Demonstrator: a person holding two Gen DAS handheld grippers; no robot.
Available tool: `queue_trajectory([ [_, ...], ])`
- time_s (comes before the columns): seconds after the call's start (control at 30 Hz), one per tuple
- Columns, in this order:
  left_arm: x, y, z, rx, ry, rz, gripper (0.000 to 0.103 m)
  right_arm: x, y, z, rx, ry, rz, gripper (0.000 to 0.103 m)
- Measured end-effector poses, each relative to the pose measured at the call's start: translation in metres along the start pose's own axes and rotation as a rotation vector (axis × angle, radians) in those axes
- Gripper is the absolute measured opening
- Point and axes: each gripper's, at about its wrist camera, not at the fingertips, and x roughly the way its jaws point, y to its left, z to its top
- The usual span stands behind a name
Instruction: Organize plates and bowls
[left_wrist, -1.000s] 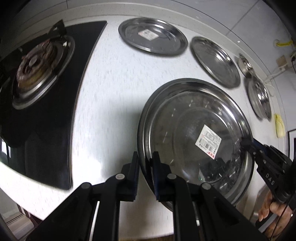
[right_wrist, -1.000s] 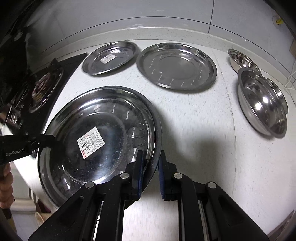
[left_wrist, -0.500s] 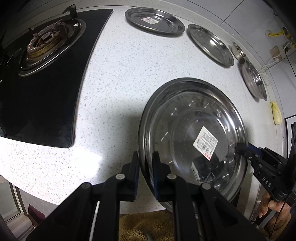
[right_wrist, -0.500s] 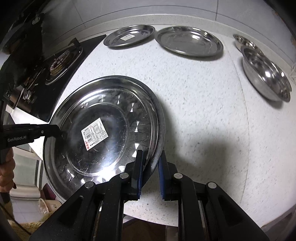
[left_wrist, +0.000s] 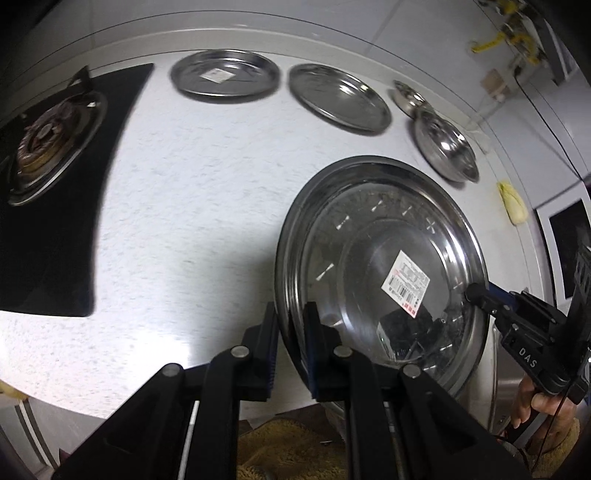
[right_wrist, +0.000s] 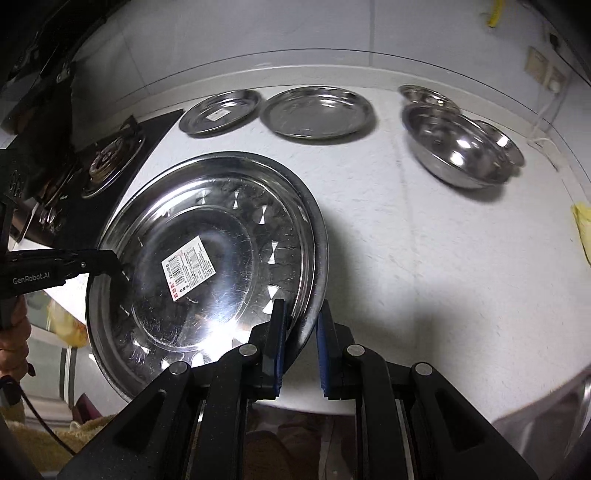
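Note:
A large steel plate with a white barcode label hangs tilted over the counter's front edge, held from both sides. My left gripper is shut on its left rim. My right gripper is shut on the opposite rim, and its tip shows in the left wrist view. The same plate fills the right wrist view, with the left gripper pinching its far rim. At the back lie a smaller labelled plate, a plain plate and stacked bowls.
A black gas stove takes up the counter's left end. A small bowl sits behind the bowls. A yellow cloth lies at the right edge. White speckled counter spreads between. A steel surface shows at lower right.
Both grippers have carried the large plate to the right along the counter's front, away from the stove and nearer the bowls. Both grips on its rim are unchanged.

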Motion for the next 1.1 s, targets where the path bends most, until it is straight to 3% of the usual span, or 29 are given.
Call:
queue_trajectory([
  [0.27,0.039,-0.01,-0.006,0.012,0.023,0.049,0.012,0.03,-0.021,-0.023,0.038,0.045,-0.013,0.014],
  [0.67,0.049,0.003,-0.016,-0.036,0.0,0.065,0.012,0.052,-0.021,-0.031,0.017,0.069,0.031,0.014],
  [1.1,0.054,0.004,0.003,-0.062,-0.038,0.094,0.012,0.064,-0.024,-0.01,-0.01,0.036,0.012,0.014],
])
